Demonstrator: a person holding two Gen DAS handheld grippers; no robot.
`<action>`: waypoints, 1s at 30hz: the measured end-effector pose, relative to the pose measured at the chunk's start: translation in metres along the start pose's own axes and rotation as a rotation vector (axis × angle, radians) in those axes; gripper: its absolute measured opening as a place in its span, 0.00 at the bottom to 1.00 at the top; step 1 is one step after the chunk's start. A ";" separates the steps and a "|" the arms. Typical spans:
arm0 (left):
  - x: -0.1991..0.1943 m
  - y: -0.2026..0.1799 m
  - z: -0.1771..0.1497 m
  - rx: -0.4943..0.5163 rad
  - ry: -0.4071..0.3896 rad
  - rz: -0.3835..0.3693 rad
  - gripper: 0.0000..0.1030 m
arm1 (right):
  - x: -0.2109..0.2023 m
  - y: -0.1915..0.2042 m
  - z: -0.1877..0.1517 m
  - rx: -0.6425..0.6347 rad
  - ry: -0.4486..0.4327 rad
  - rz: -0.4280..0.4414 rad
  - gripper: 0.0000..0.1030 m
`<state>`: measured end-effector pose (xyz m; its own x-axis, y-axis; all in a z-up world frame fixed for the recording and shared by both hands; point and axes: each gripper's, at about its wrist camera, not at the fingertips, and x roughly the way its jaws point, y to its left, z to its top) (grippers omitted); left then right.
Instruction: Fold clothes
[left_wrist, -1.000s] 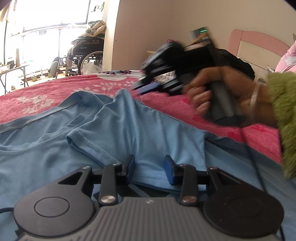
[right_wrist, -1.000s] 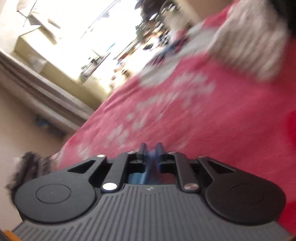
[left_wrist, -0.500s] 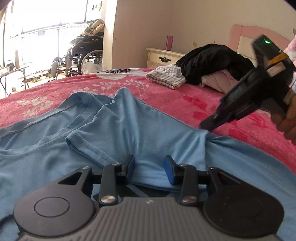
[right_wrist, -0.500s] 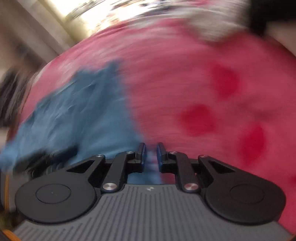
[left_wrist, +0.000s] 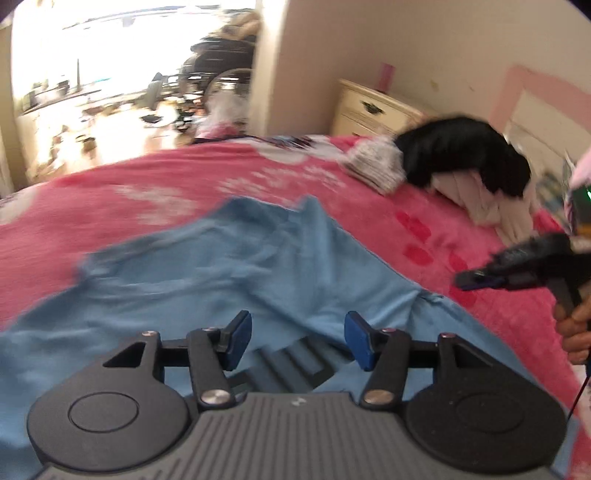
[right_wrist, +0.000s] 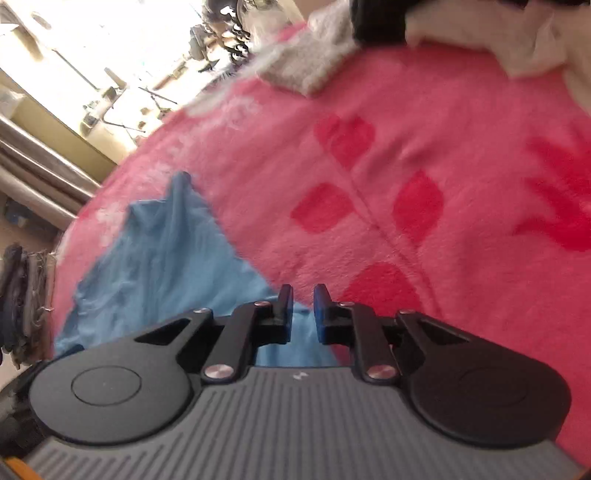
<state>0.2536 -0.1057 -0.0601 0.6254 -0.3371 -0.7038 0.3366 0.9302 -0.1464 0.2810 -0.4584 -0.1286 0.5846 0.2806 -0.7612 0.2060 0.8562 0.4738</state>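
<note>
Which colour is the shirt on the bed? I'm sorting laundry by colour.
Light blue, plain; the shirt shows best in the left wrist view.

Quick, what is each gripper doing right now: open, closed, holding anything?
Left gripper: open, jaws just widened, holding nothing, above the blue shirt.
Right gripper: nearly closed, a narrow gap, nothing visibly held.

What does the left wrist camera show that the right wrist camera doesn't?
Only the left wrist view: the cream nightstand, the pink headboard, and the right gripper seen from outside, held in a hand. Only the right wrist view: dark clothes bunched at the left edge. Both: the blue shirt, the pink blanket, the black garment and the grey-white cloth beside it.
</note>
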 end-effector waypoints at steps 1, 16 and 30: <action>-0.021 0.016 0.001 -0.024 -0.002 0.025 0.57 | -0.014 0.007 -0.003 -0.025 0.003 0.015 0.13; -0.214 0.237 -0.085 -0.520 -0.007 0.314 0.65 | -0.090 0.222 -0.135 -0.394 0.097 0.410 0.26; -0.110 0.298 -0.070 -0.503 0.124 0.318 0.58 | 0.020 0.404 -0.283 -0.853 -0.006 0.399 0.28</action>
<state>0.2356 0.2186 -0.0750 0.5441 -0.0397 -0.8381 -0.2465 0.9472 -0.2049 0.1538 0.0162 -0.0776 0.4921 0.6219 -0.6092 -0.6538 0.7260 0.2131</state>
